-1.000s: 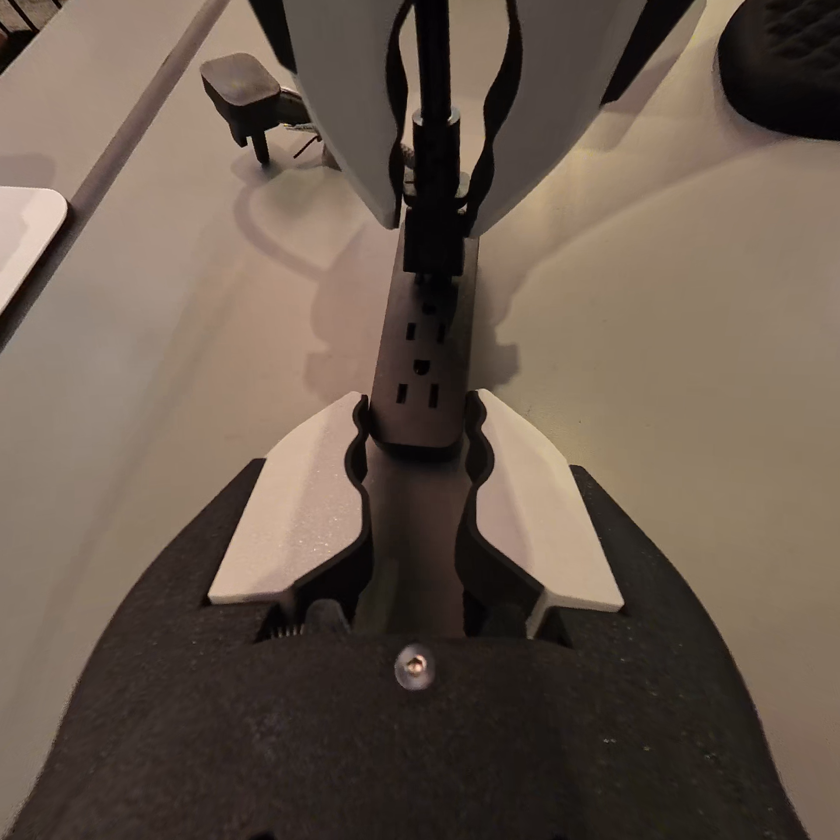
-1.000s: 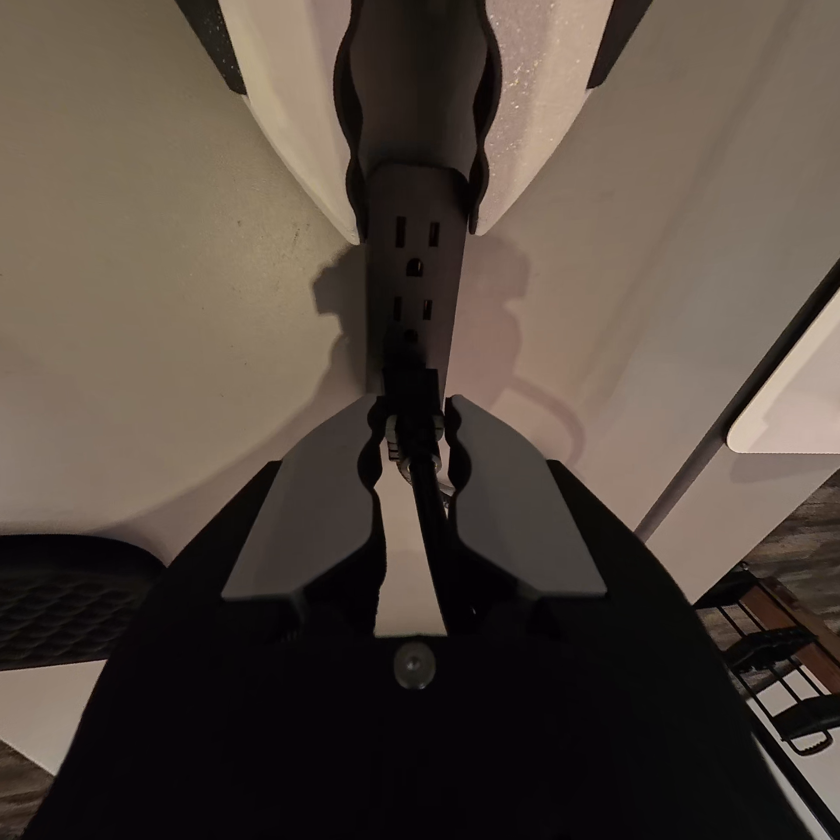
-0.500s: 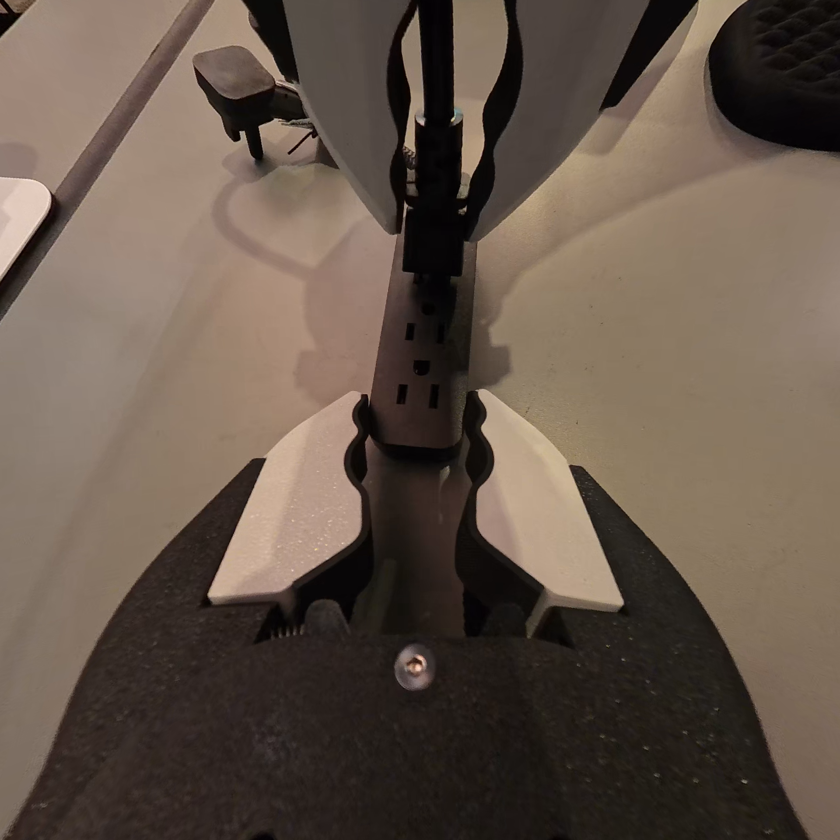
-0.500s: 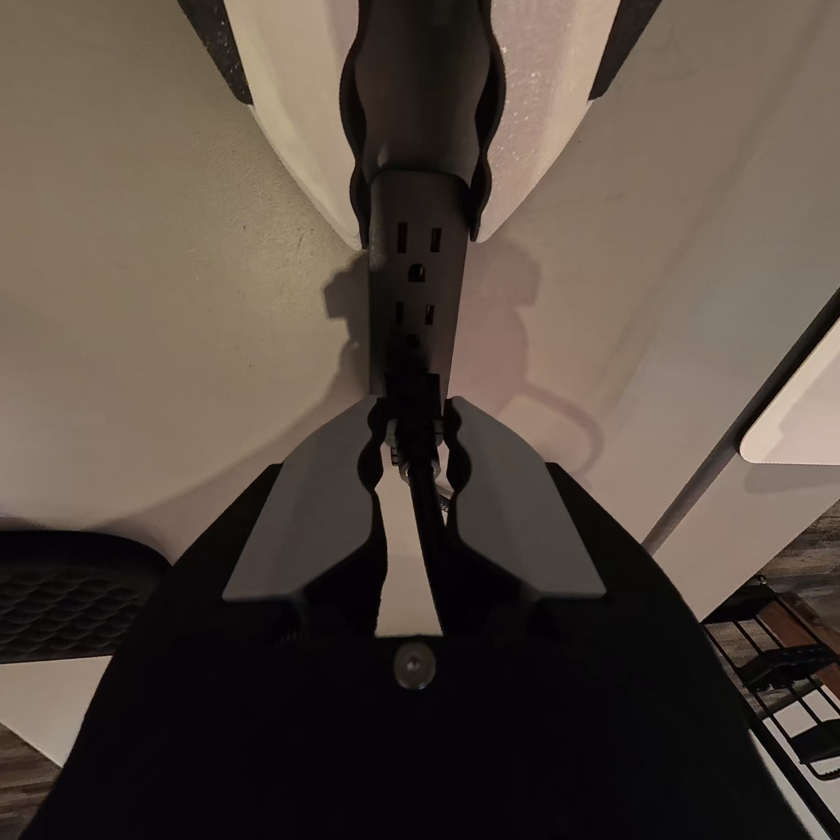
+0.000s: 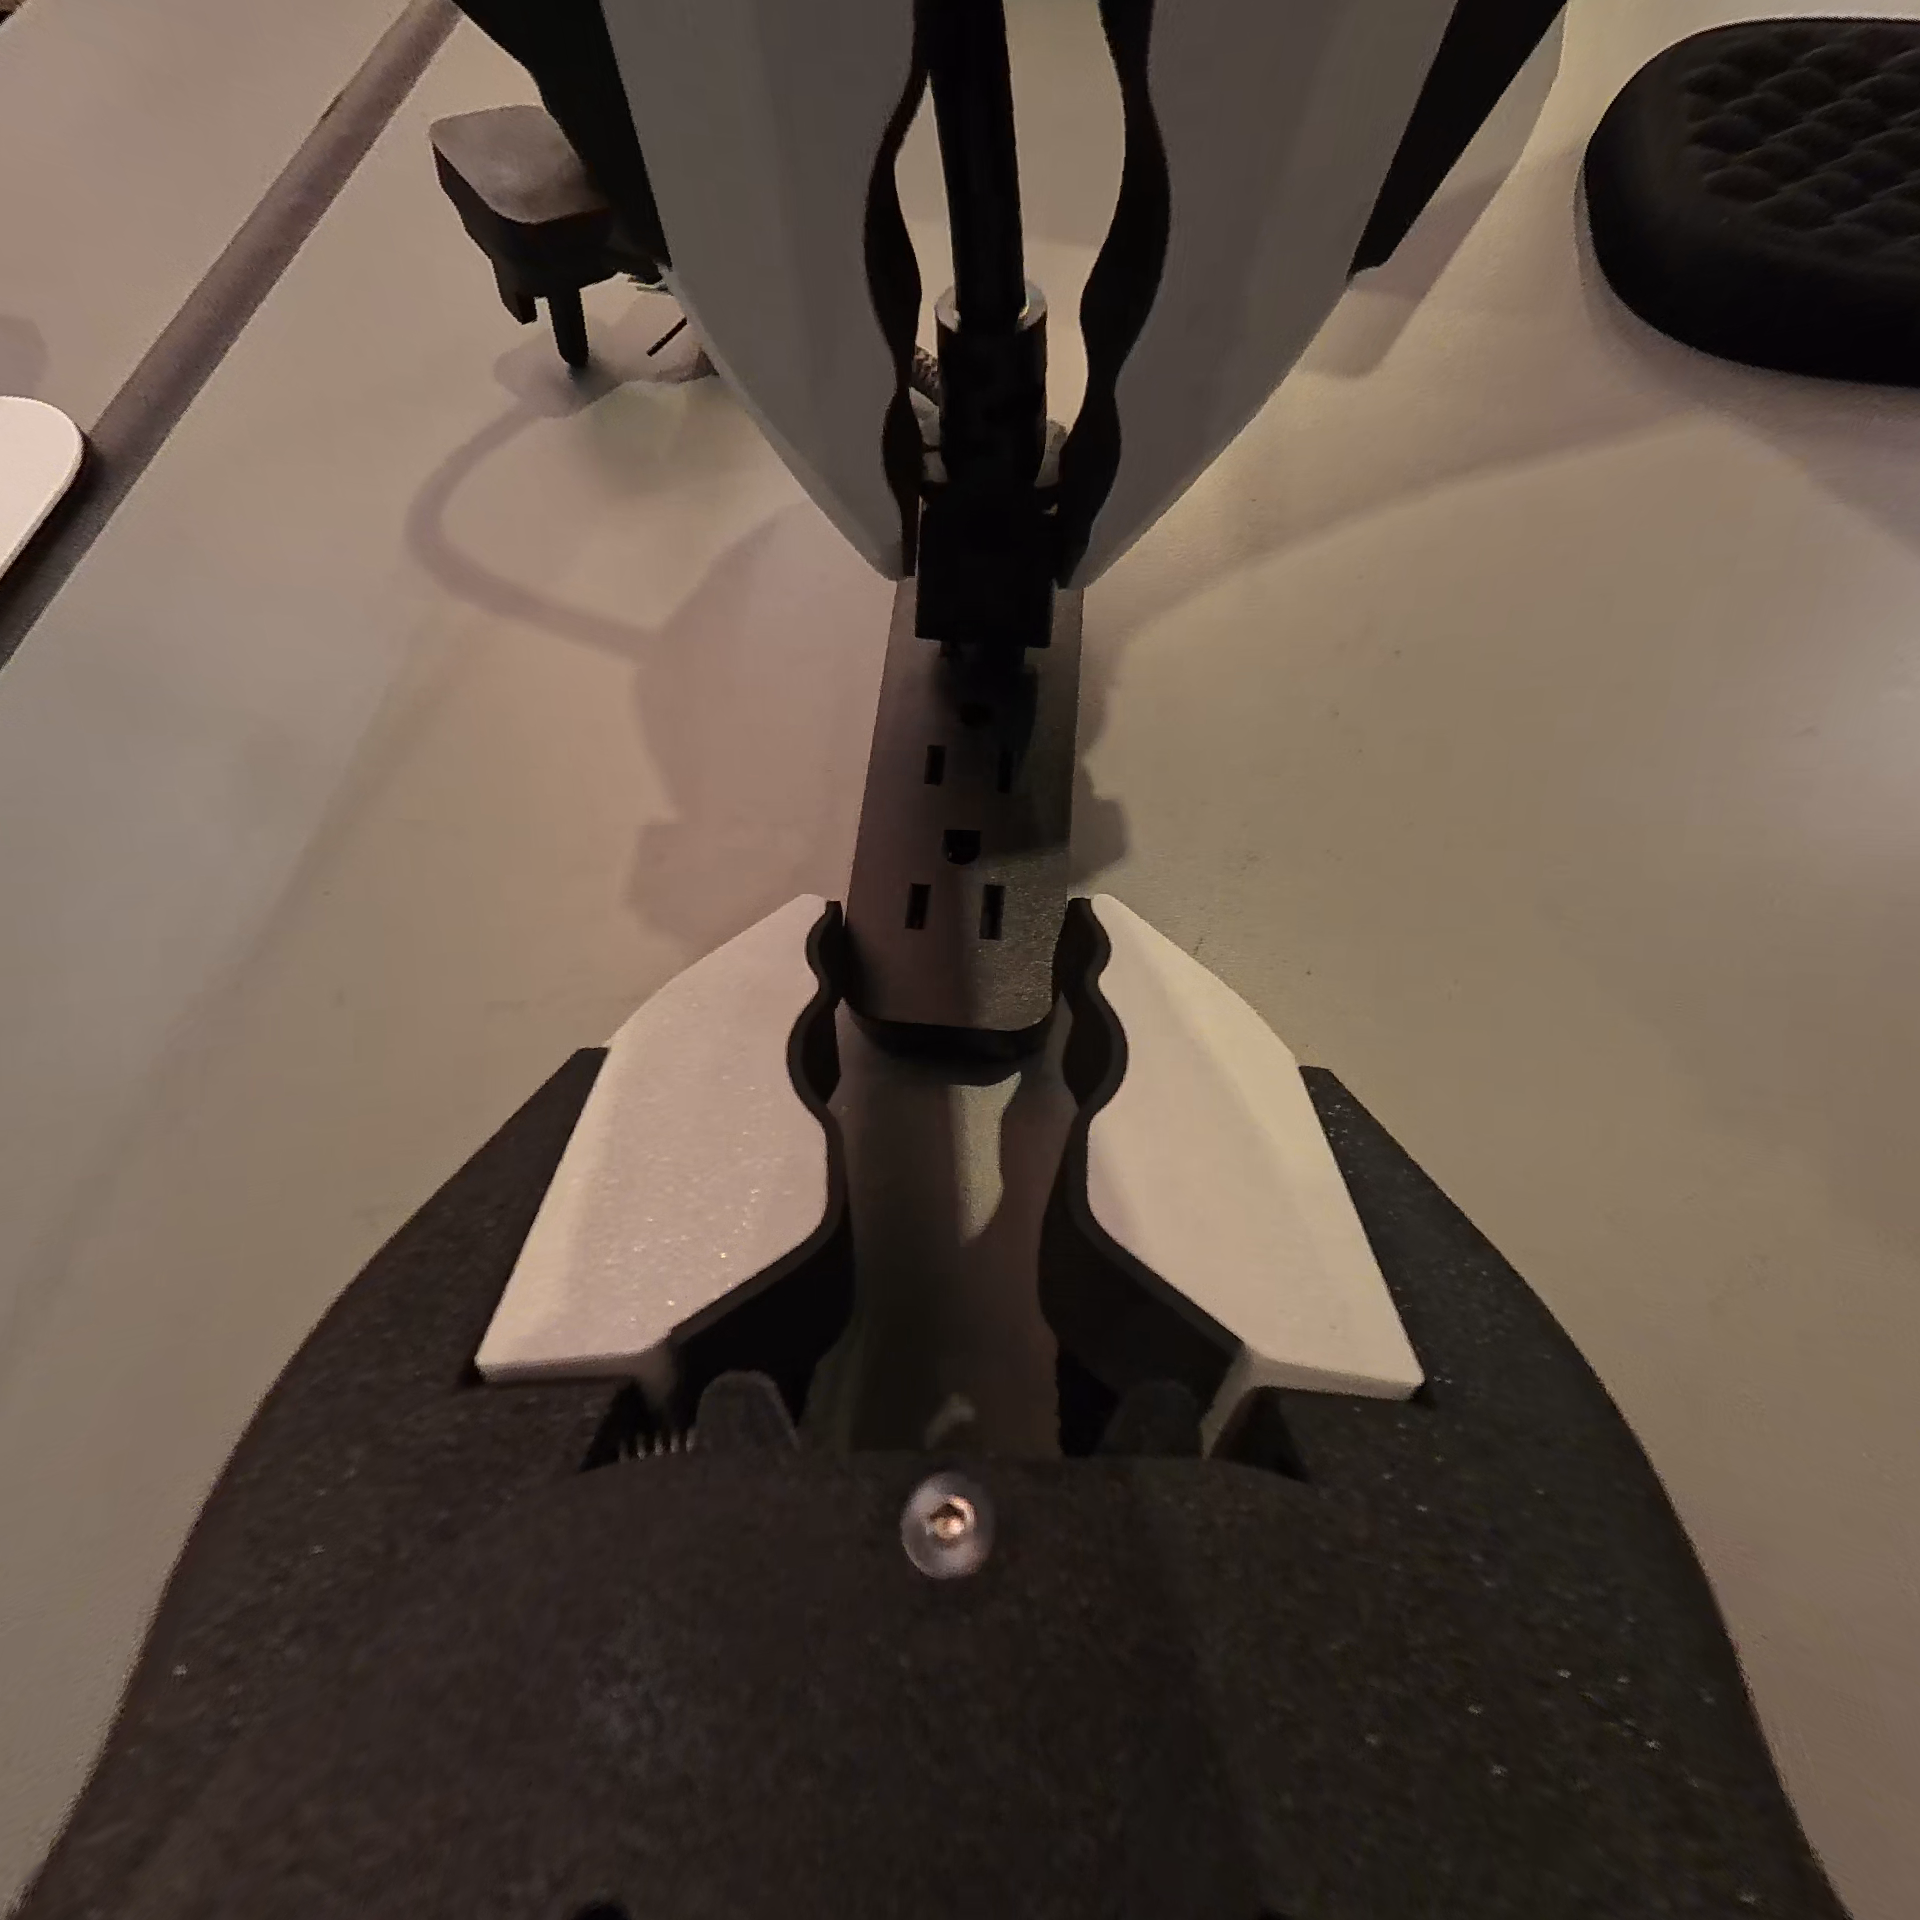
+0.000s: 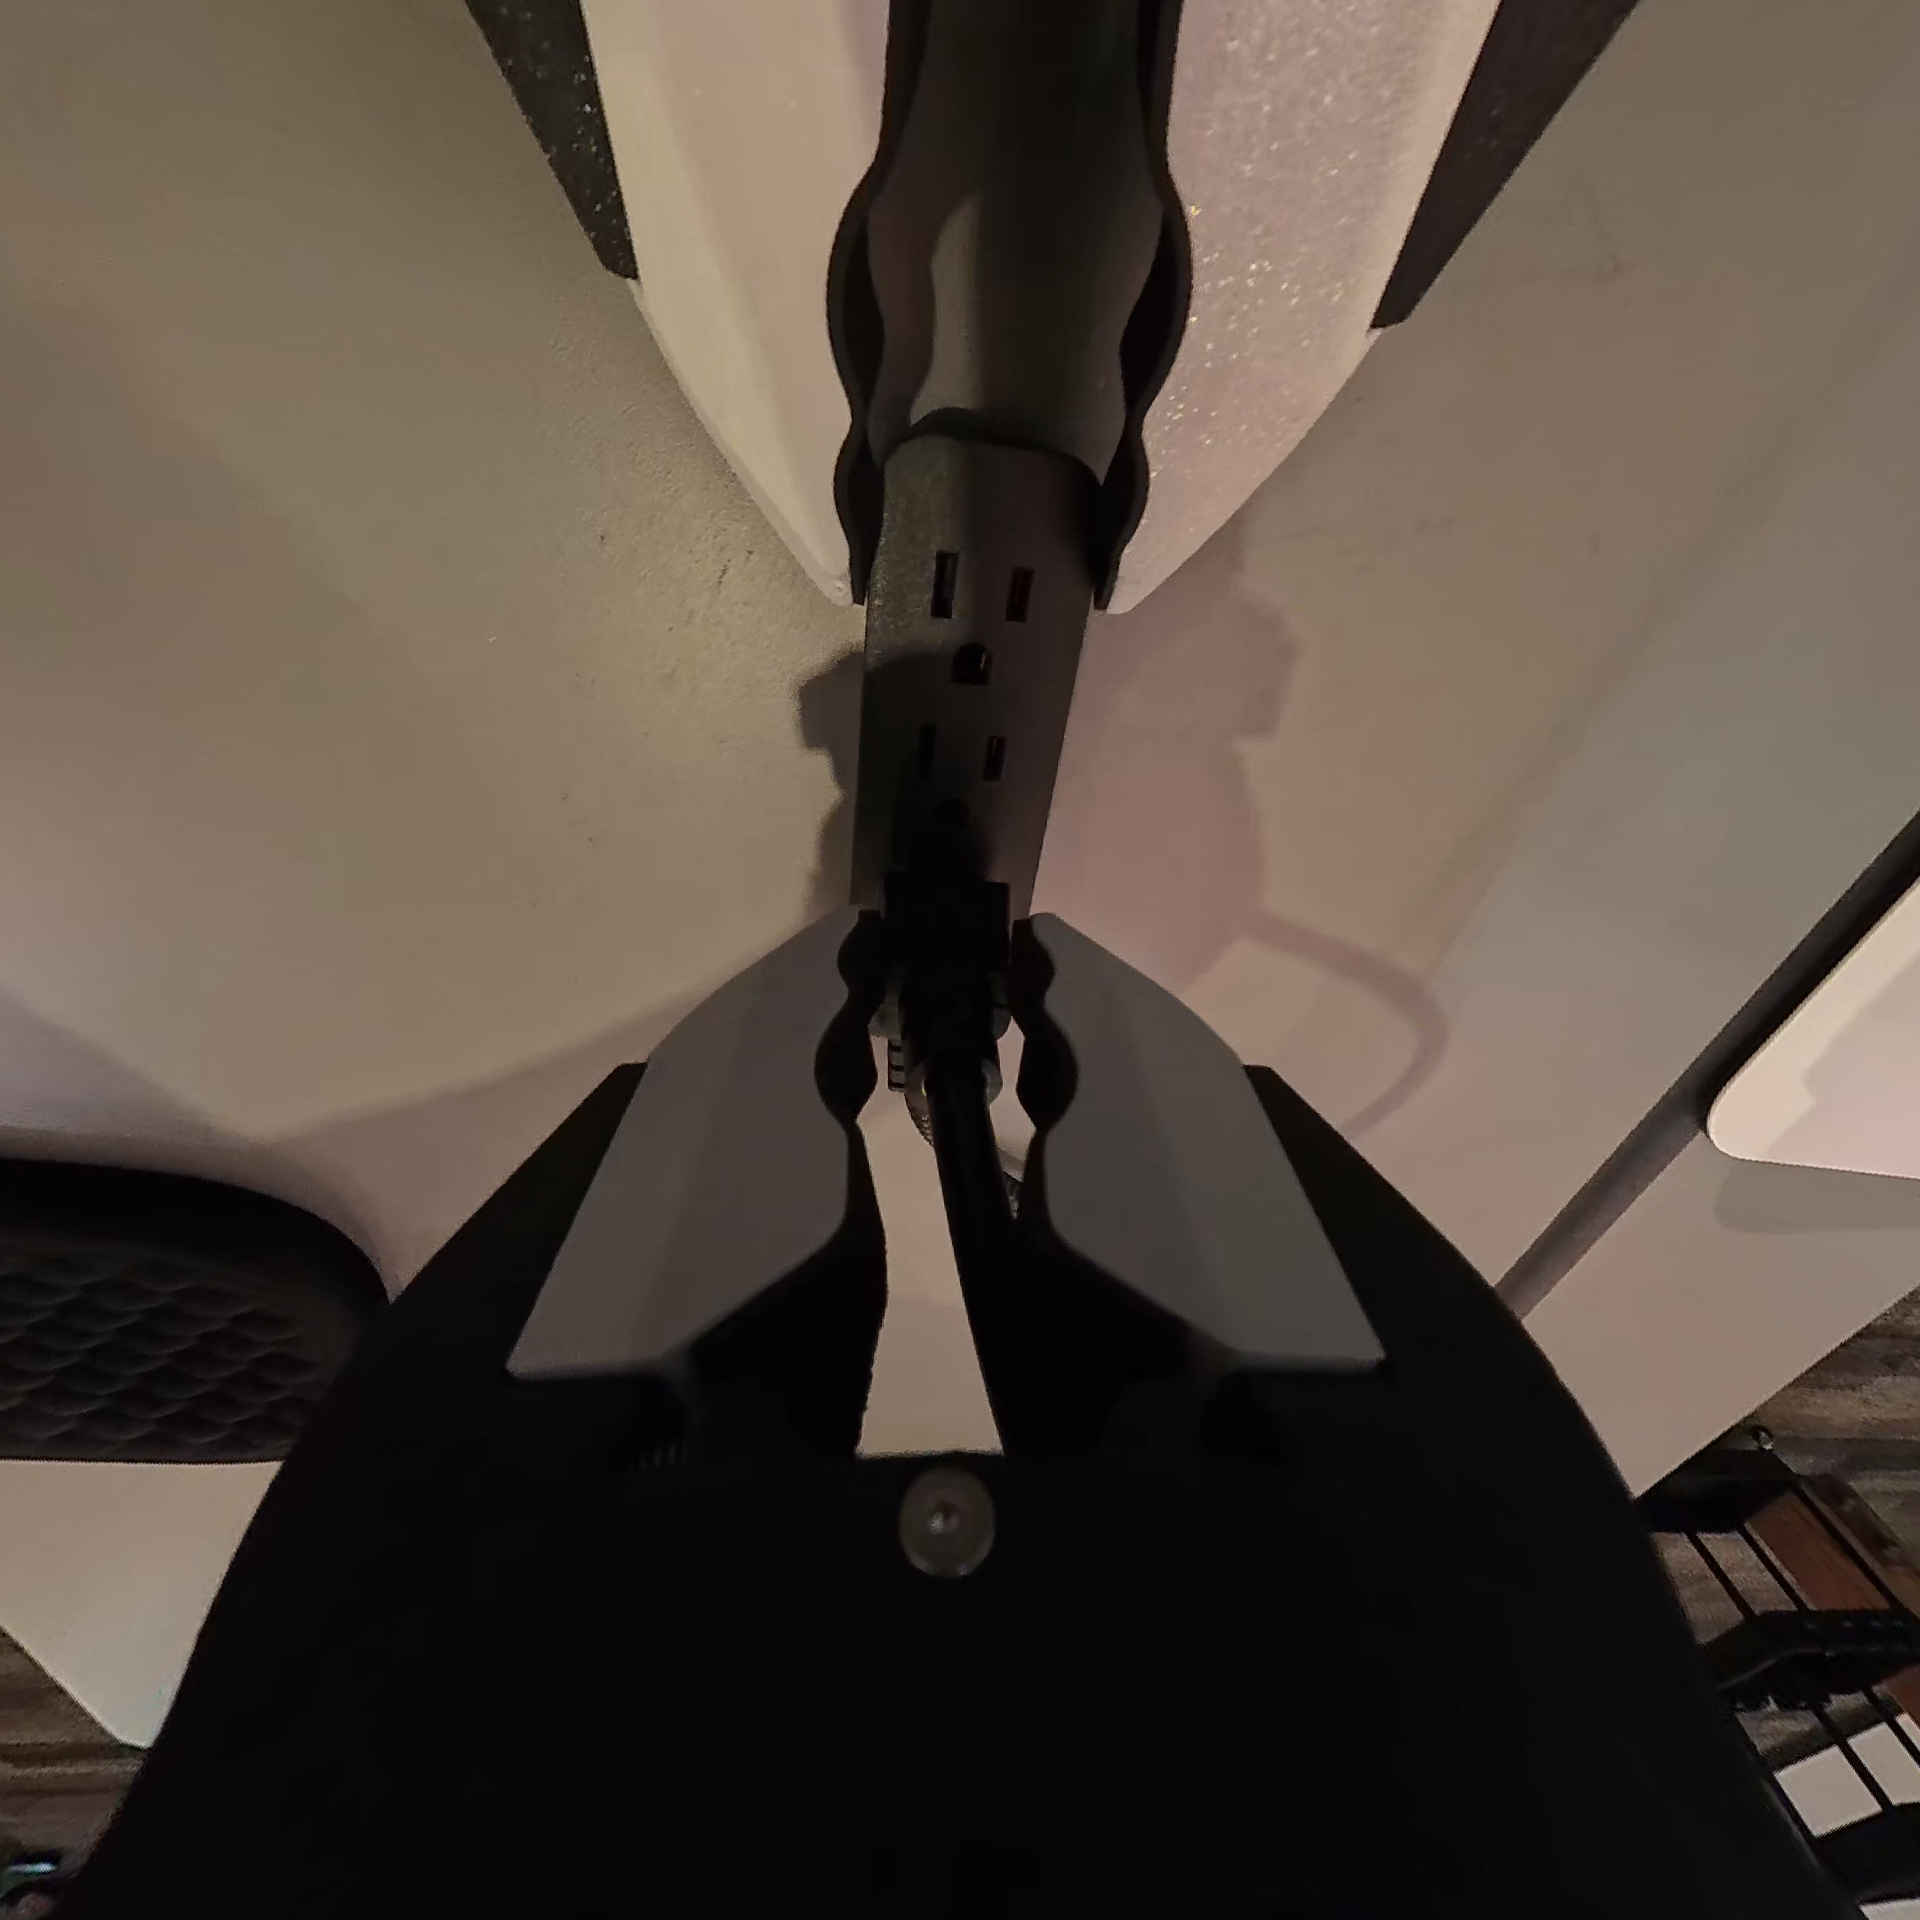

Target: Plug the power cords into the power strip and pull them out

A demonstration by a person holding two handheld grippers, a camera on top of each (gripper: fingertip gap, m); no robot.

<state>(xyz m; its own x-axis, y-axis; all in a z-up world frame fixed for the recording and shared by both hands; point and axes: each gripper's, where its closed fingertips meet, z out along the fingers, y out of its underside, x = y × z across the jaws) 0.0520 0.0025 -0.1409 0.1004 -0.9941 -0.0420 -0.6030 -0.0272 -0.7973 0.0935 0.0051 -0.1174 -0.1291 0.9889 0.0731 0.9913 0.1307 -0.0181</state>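
Observation:
A black power strip (image 5: 961, 831) lies on the pale table (image 5: 1507, 883), pointing away from me. My left gripper (image 5: 951, 925) is shut on its near end; two free sockets show just beyond the fingers. My right gripper (image 6: 940, 935) is shut on a black plug (image 6: 945, 914), whose cord (image 6: 971, 1195) runs back between the fingers. In the left wrist view the plug (image 5: 982, 582) stands at the strip's far socket, held between the right gripper's white fingers (image 5: 769, 312). I cannot tell how deep its prongs sit. The strip also shows in the right wrist view (image 6: 966, 707).
A second black plug (image 5: 520, 197) with bare prongs lies at the back left. A black mesh pad (image 5: 1766, 187) sits at the back right. A white flat thing (image 5: 31, 478) lies beyond a seam in the table. A wire rack (image 6: 1818, 1590) stands below the table's edge. The grippers' ends are close to 6 cm from one another.
Both grips hold as before. The views have shifted only slightly; the plug stays at the far socket.

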